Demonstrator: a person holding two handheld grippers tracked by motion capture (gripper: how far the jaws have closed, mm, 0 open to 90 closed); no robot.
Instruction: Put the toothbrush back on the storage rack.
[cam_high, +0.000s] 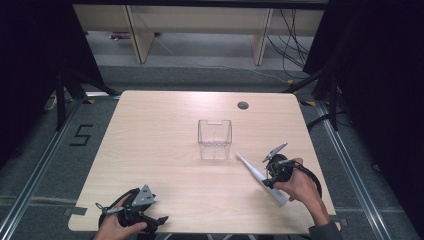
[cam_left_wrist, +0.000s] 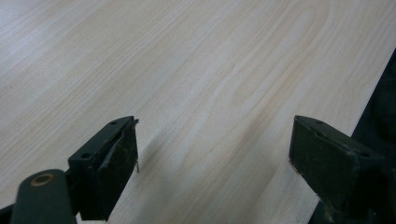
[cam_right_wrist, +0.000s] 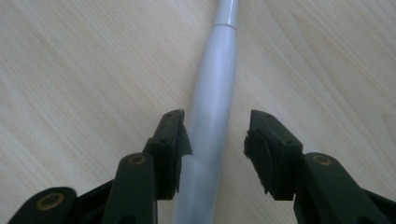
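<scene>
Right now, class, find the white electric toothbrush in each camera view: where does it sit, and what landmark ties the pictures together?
High view: the toothbrush lies diagonally on the table's right side, beside the right tongs.
Left gripper view: it is not in this picture; bare wood lies between the left tongs.
Right gripper view: its handle runs up the centre, between the open jaws.
Shared landmark: the light wood-grain table.

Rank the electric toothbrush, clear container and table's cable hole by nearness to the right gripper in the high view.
From the right gripper:
1. Electric toothbrush, lying beside it and between its jaws.
2. Clear container, at the table's middle.
3. Cable hole, near the far edge.
</scene>
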